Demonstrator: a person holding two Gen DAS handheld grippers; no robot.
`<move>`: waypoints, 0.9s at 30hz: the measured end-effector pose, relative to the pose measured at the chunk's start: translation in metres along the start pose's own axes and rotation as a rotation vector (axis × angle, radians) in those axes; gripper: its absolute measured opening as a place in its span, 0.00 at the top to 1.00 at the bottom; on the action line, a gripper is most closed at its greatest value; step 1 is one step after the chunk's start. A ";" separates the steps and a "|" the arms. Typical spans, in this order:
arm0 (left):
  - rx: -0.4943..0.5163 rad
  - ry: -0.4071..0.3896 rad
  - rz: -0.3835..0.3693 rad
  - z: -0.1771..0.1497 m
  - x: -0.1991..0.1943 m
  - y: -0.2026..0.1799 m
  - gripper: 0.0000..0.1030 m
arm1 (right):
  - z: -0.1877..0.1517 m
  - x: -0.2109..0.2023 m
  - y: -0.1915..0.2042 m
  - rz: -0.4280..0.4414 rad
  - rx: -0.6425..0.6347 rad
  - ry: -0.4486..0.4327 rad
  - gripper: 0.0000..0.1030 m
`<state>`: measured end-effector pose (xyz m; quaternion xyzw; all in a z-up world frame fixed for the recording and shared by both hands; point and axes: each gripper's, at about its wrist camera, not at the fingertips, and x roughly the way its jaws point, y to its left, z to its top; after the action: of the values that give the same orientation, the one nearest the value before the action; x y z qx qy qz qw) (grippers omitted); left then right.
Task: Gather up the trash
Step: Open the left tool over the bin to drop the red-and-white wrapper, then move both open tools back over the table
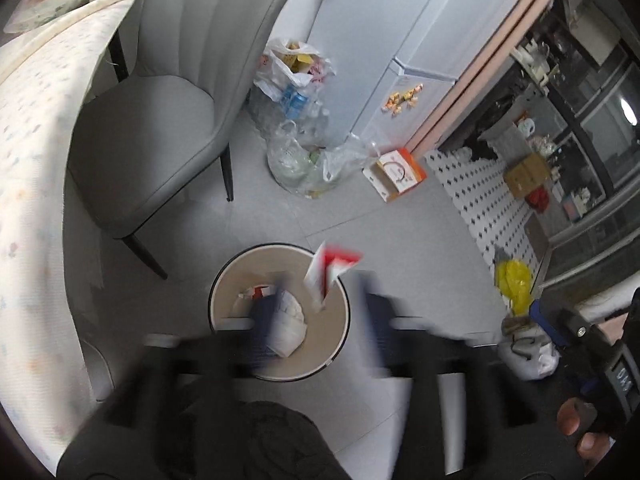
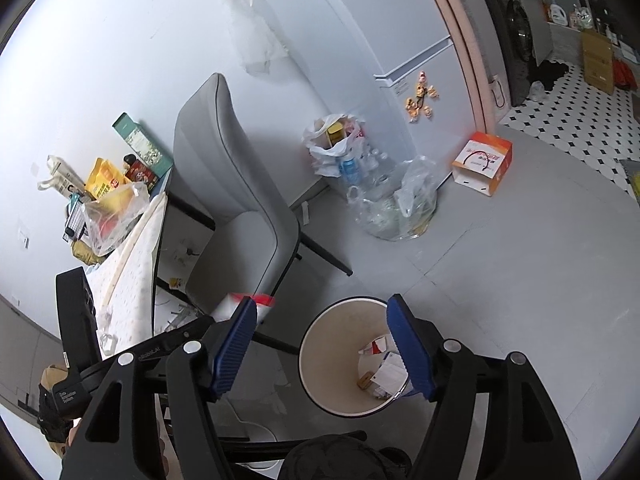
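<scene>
A round beige trash bin [image 1: 224, 292] with a dark rim stands on the grey floor, with white and red trash inside; it also shows in the right wrist view [image 2: 320, 352]. My left gripper [image 1: 320, 312] is open and motion-blurred above the bin. A red-and-white wrapper [image 1: 330, 270] is loose in the air between the left fingers over the bin; it also shows blurred in the right wrist view [image 2: 248, 304]. My right gripper [image 2: 324, 344] is open and empty above the bin.
A grey chair [image 1: 152, 136] stands left of the bin beside a table with a patterned cloth [image 1: 36, 152]. Clear bags of bottles [image 1: 300, 120] and an orange-and-white box [image 1: 396, 174] lie by the white fridge [image 1: 400, 32]. A yellow bag [image 1: 514, 282] lies right.
</scene>
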<state>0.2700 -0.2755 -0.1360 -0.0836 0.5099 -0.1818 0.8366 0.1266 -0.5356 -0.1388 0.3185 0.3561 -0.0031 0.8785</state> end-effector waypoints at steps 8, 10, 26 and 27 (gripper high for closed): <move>-0.037 -0.097 0.033 0.004 -0.039 0.015 0.24 | -0.008 0.008 0.016 0.036 -0.024 0.027 0.35; -0.048 -0.117 0.033 0.003 -0.049 0.018 0.19 | -0.010 0.010 0.024 0.043 -0.037 0.034 0.35; -0.205 -0.303 0.052 -0.023 -0.149 0.107 0.07 | -0.030 -0.006 0.131 0.117 -0.208 -0.005 0.07; -0.213 -0.311 0.056 -0.025 -0.154 0.113 0.07 | -0.032 -0.006 0.137 0.122 -0.214 -0.002 0.07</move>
<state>0.2090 -0.1105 -0.0573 -0.1849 0.3931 -0.0884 0.8964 0.1336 -0.4096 -0.0763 0.2441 0.3336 0.0881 0.9063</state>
